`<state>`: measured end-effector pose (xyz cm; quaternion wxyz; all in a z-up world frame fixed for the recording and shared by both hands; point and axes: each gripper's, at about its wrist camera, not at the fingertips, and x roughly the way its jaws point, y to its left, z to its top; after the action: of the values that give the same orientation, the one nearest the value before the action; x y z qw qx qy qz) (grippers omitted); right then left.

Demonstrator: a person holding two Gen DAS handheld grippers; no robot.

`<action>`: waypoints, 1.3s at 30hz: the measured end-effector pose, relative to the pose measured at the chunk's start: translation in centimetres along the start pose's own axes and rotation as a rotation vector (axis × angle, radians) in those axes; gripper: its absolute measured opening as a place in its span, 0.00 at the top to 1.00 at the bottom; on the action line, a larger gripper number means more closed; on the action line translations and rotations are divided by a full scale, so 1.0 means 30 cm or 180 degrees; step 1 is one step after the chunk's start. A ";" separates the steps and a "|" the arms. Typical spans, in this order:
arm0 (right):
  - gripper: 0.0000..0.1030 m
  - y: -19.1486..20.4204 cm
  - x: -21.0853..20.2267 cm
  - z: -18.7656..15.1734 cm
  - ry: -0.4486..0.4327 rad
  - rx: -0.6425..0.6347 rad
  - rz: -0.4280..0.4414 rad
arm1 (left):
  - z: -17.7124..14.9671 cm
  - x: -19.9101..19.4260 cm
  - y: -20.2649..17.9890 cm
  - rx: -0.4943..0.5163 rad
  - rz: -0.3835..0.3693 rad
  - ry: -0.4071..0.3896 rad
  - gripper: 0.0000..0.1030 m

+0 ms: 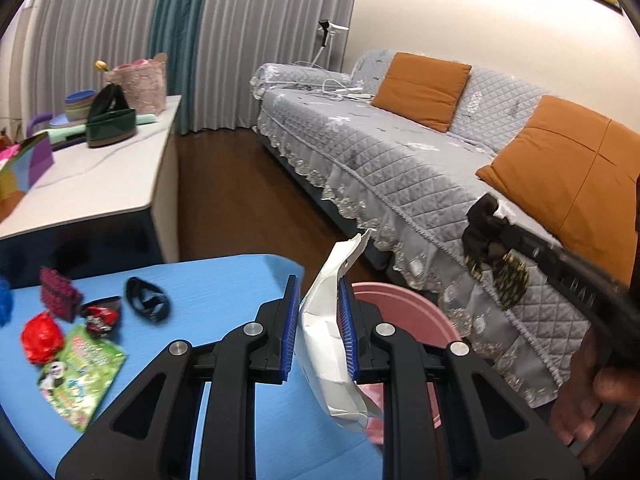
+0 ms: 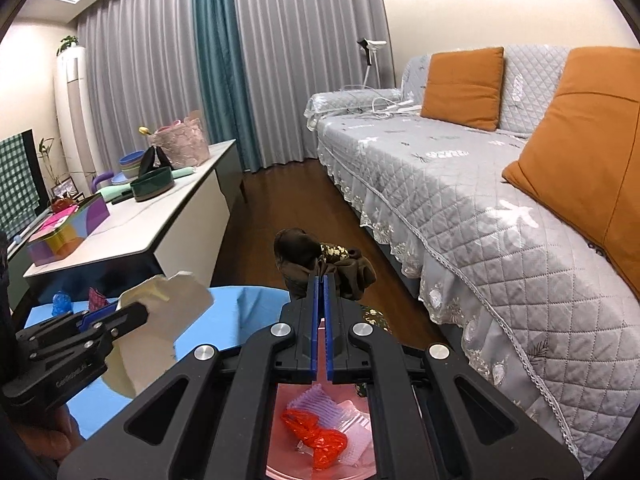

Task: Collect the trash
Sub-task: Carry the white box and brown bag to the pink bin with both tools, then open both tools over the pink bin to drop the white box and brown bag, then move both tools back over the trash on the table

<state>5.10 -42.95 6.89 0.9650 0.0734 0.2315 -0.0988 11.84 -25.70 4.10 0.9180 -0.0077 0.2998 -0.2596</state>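
Observation:
My left gripper [image 1: 318, 292] is shut on a crumpled white paper bag [image 1: 332, 344] and holds it over the edge of the blue table [image 1: 224, 288], beside the pink bin [image 1: 404, 312]. My right gripper [image 2: 322, 284] is shut on a dark brown wrapper with gold print [image 2: 320, 260] and holds it above the pink bin [image 2: 288, 456], which contains red and pale plastic trash [image 2: 320, 436]. The right gripper and its wrapper [image 1: 492, 252] show in the left wrist view. The left gripper with the white bag [image 2: 160, 320] shows in the right wrist view.
On the blue table lie a green snack packet [image 1: 80, 376], a red wrapper [image 1: 40, 336], a dark red-black wrapper [image 1: 102, 316], a magenta pouch [image 1: 58, 292] and a black band [image 1: 148, 300]. A white cabinet [image 1: 100, 184] stands left, a grey sofa [image 1: 400, 160] right.

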 end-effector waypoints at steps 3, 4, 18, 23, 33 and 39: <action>0.97 -0.014 0.027 -0.011 0.0050 -0.0007 -0.0038 | 0.011 0.043 -0.032 0.0005 -0.0050 0.0024 0.81; 0.97 -0.020 0.033 -0.013 0.0066 0.0005 -0.0038 | 0.013 0.058 -0.043 0.0014 -0.0065 0.0030 0.81; 0.65 -0.093 0.110 -0.053 0.0332 0.0172 -0.0169 | 0.039 0.196 -0.109 0.0097 -0.0180 0.0181 0.59; 0.48 -0.097 0.102 -0.049 0.0304 0.0225 -0.0207 | 0.027 0.148 -0.079 0.0025 -0.0142 0.0161 0.57; 0.48 -0.017 0.054 -0.043 0.0140 0.0120 -0.0102 | 0.015 -0.075 0.008 0.0031 -0.0047 -0.0015 0.53; 0.48 0.064 0.027 -0.052 0.0015 0.0011 -0.0109 | -0.004 -0.259 0.094 0.0296 0.0228 -0.0256 0.38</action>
<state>5.56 -40.93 5.34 0.9625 0.0714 0.2349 -0.1155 7.80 -19.50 7.78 0.9373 0.0352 0.2505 -0.2397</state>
